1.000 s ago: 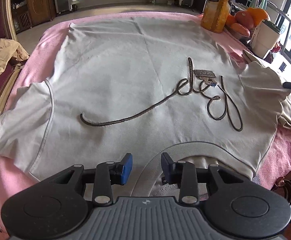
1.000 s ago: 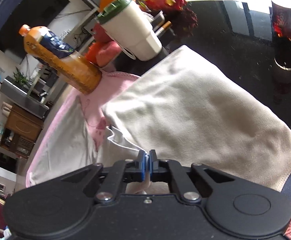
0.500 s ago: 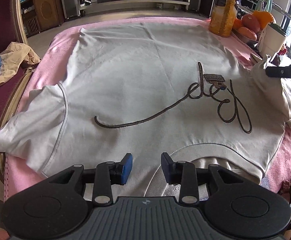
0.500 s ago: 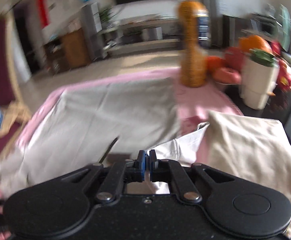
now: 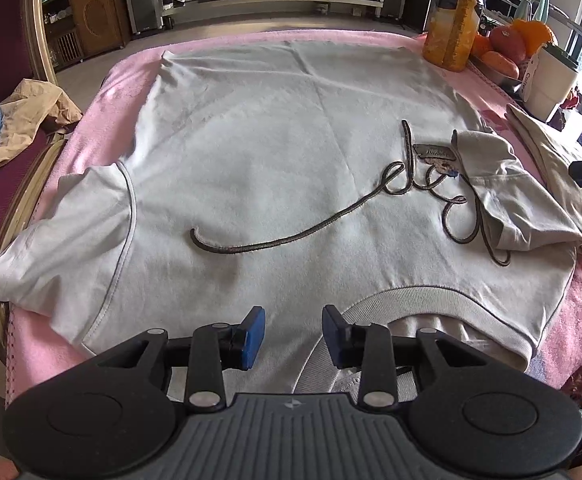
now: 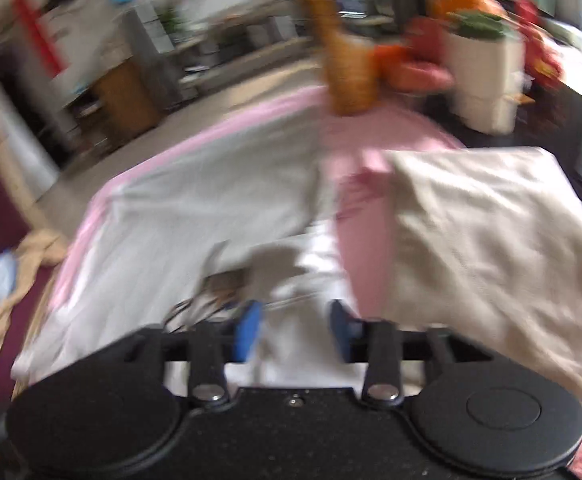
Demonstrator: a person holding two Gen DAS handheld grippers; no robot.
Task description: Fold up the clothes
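Only the left view shows the t-shirt's folded sleeve; both grippers' fingers gape empty, right's just opening.

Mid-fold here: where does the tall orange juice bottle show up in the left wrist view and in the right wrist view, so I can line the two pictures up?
Left wrist view: the orange juice bottle stands at the top right, on the pink blanket, past the t-shirt's far edge.
Right wrist view: blurred, top centre, again beyond the shirt.
Shared landmark: the white cup with a green lid, just right of the bottle in both.
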